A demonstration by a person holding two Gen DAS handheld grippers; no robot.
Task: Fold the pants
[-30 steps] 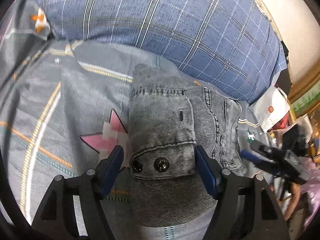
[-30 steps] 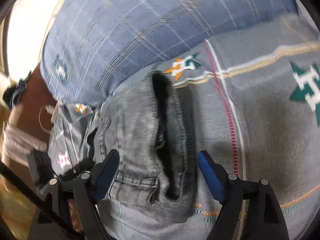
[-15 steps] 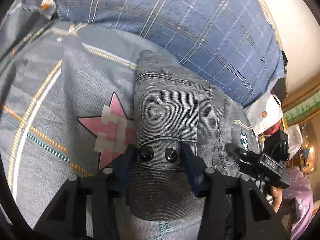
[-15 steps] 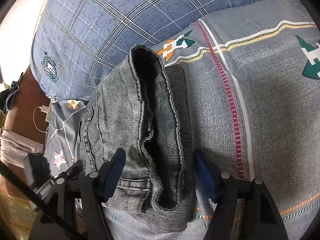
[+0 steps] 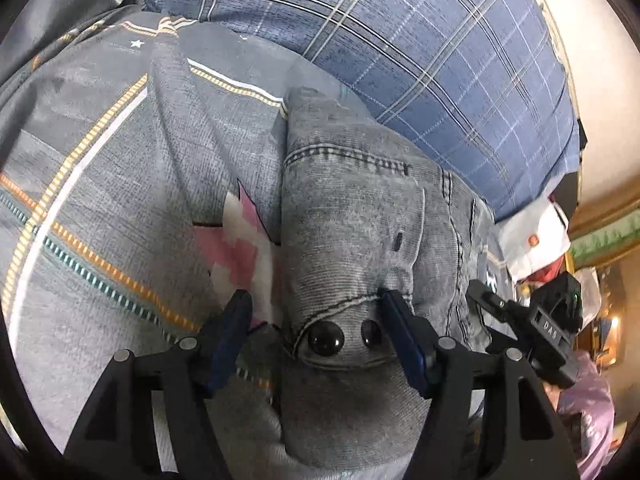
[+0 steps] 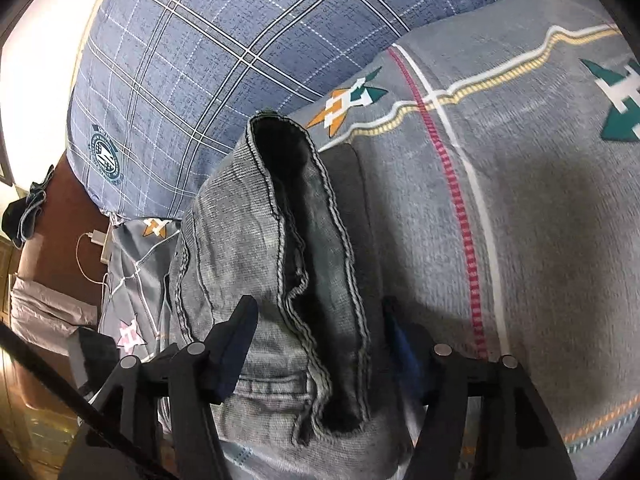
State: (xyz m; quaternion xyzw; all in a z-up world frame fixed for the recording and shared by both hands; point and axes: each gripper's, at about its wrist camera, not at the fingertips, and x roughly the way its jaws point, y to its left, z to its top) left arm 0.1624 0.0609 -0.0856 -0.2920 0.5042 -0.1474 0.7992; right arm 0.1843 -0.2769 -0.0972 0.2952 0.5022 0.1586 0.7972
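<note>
Grey denim pants lie folded into a thick bundle on the bed. In the left wrist view their waistband with two black buttons sits between the fingers of my left gripper. Its jaws are opening: the left pad rests on the sheet, clear of the denim, and the right pad touches the waistband edge. In the right wrist view the pants' stacked leg hems lie between the fingers of my right gripper. Its jaws are closing around them without a clear pinch. The right gripper also shows beside the bundle.
The bed sheet is grey with stripes and a pink star. A big blue plaid pillow lies right behind the pants. Past the bed edge are a white bag and a charger with cable.
My left gripper sank towards the waistband; its jaws narrowed onto the buttons, then widened again. My right gripper's jaws narrowed steadily around the leg hems and stayed in place.
</note>
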